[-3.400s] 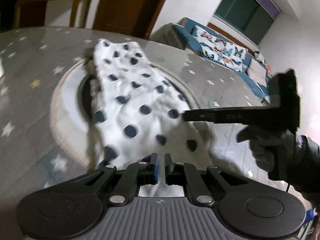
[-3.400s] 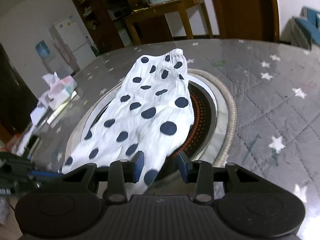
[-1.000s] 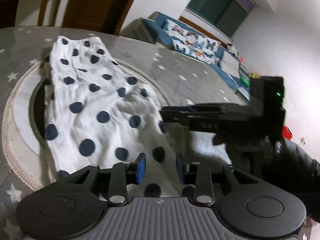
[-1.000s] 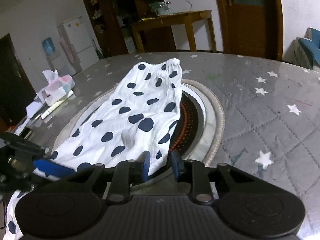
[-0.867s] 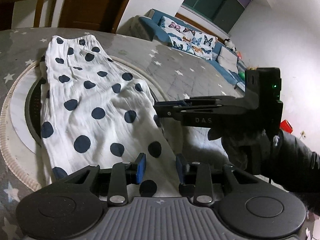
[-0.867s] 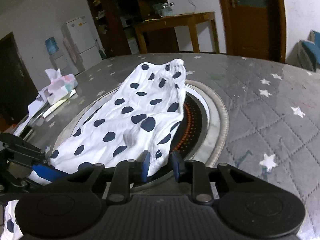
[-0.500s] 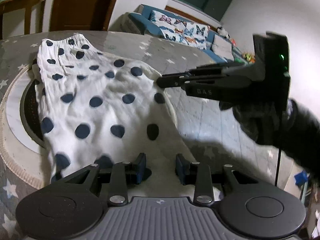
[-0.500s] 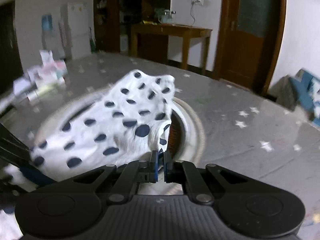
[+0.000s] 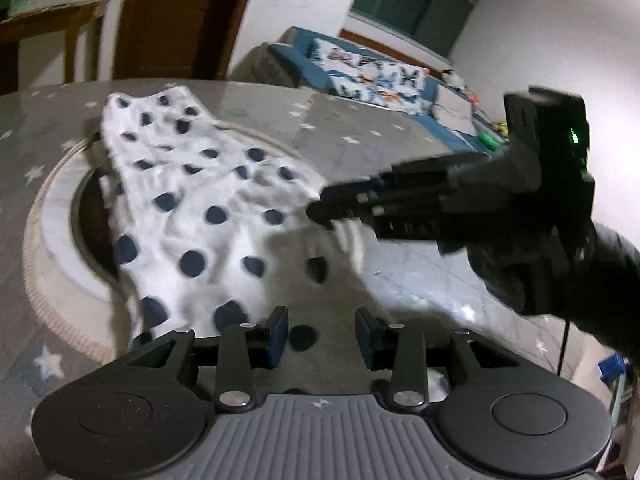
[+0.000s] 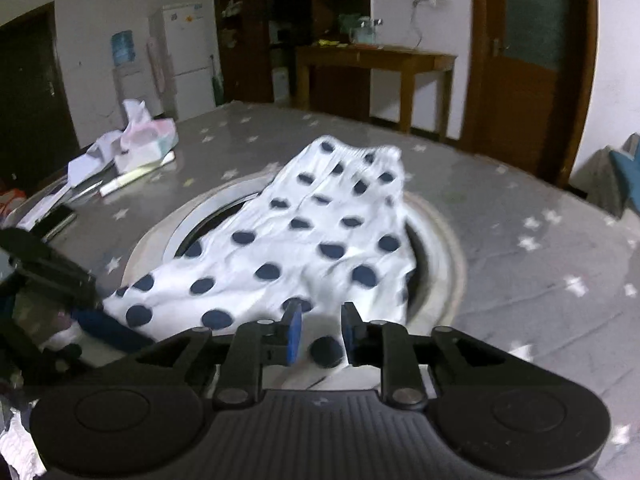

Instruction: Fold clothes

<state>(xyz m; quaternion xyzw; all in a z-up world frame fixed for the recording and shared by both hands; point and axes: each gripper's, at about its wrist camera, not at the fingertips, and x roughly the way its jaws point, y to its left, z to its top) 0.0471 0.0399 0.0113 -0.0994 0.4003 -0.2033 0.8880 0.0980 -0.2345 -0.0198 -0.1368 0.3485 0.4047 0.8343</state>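
Observation:
A white garment with dark blue polka dots [image 9: 208, 216] lies spread over the round hob in the grey star-patterned table; it also shows in the right wrist view [image 10: 304, 240]. My left gripper [image 9: 322, 336] is open over the garment's near hem, holding nothing. My right gripper [image 10: 318, 332] is open over the near right edge of the cloth. In the left wrist view the right gripper [image 9: 320, 212] reaches in from the right, its tips at the cloth's right edge. The left gripper's fingers [image 10: 60, 276] show at the left of the right wrist view.
The round hob ring [image 10: 436, 240] is set in the table under the garment. A tissue pack and papers [image 10: 136, 144] lie at the table's far left. A wooden side table [image 10: 376, 60] and door stand behind. A blue sofa [image 9: 380, 76] is beyond the table.
My right gripper was shut on the cloth's right edge half a second ago and has now opened. The garment lies wider and flatter. My left gripper stays open at the near hem.

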